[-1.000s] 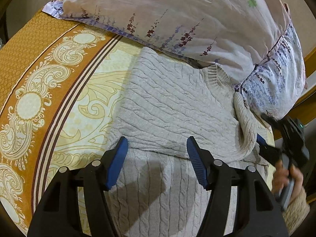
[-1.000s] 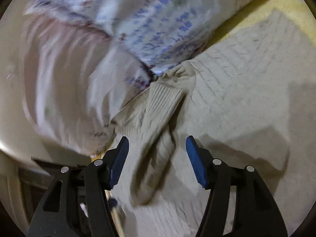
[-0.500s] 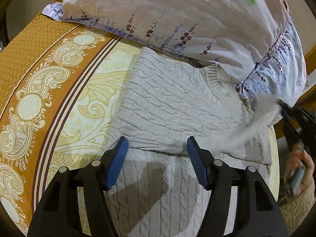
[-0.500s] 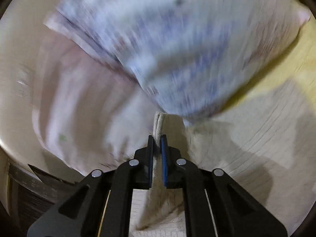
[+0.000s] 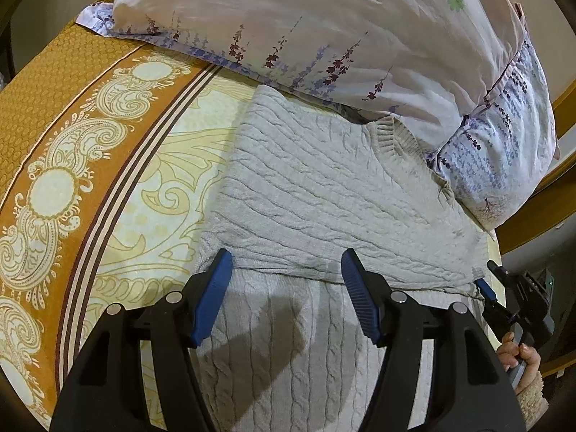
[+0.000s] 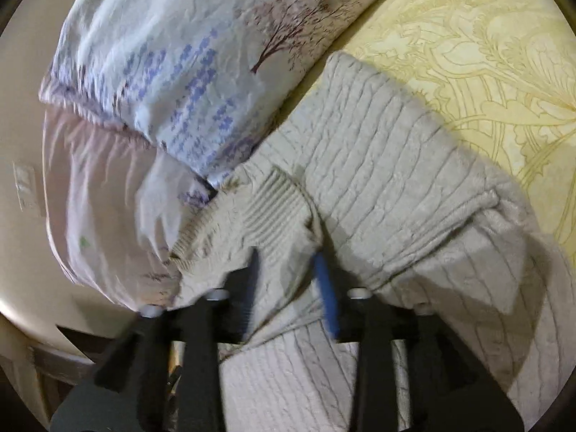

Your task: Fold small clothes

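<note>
Right gripper, jaws apart around a ribbed sleeve cuff of a sweater beside a pillow.

Cream cable-knit sweater, folded, on bed.

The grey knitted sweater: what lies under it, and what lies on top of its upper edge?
The sweater lies on a yellow patterned bedcover. A floral pillow overlaps its collar edge; anything beneath the sweater's middle is hidden.
</note>
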The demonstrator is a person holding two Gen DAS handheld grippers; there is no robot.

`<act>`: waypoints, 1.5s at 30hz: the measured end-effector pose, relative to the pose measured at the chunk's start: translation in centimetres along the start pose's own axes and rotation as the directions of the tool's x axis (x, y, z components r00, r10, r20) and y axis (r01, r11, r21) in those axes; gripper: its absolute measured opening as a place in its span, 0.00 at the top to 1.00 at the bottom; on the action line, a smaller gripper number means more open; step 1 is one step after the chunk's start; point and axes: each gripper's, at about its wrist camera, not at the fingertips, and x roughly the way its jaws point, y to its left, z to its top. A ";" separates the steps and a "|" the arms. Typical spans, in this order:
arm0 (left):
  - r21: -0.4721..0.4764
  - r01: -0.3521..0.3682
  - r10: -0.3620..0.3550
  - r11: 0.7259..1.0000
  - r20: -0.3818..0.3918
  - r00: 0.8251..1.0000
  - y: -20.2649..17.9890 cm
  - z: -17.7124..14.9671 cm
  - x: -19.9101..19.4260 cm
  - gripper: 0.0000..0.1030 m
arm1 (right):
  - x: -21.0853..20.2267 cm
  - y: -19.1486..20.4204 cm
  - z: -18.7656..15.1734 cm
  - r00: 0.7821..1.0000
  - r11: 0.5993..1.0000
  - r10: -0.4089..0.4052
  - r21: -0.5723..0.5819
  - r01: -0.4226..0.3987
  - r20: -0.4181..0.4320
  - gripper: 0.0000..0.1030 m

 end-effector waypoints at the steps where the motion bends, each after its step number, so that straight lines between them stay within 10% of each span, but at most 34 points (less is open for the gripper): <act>1: 0.000 0.001 -0.001 1.000 0.000 1.000 0.0 0.0 0.0 0.37 | 0.4 0.0 0.3 1.000 1.000 -0.010 0.001 0.010 -0.003 0.63; 4: 0.004 0.001 -0.001 1.000 -0.001 1.000 -0.1 0.0 0.1 0.35 | 1.1 -0.3 0.7 0.997 0.997 -0.065 -0.040 0.064 -0.028 0.93; 9: 0.006 0.004 -0.004 1.000 -0.008 1.000 -0.2 0.1 0.1 0.35 | -2.4 2.9 0.3 0.996 0.980 -0.039 -0.191 0.055 0.086 0.94; 17: 0.003 0.013 -0.013 1.000 -0.020 1.000 -0.2 0.0 -0.1 0.35 | -0.1 1.4 -1.1 0.969 0.936 -0.245 -0.257 0.242 0.019 0.92; 23: -0.034 0.080 -0.081 0.996 -0.018 0.997 1.2 -1.9 -3.4 0.35 | -4.9 1.2 -0.4 0.989 0.942 -0.149 -0.305 0.143 0.006 0.51; 38: -0.135 0.204 -0.222 0.970 -0.133 0.966 4.3 -10.0 -7.5 0.40 | -12.2 -10.3 -2.4 0.958 0.990 -0.067 -0.138 0.029 -0.280 0.51; 45: -0.203 0.282 -0.321 0.938 -0.196 0.927 2.9 -13.2 -8.0 0.43 | -12.3 -10.6 -5.0 0.895 0.988 0.026 -0.127 -0.092 -0.446 0.58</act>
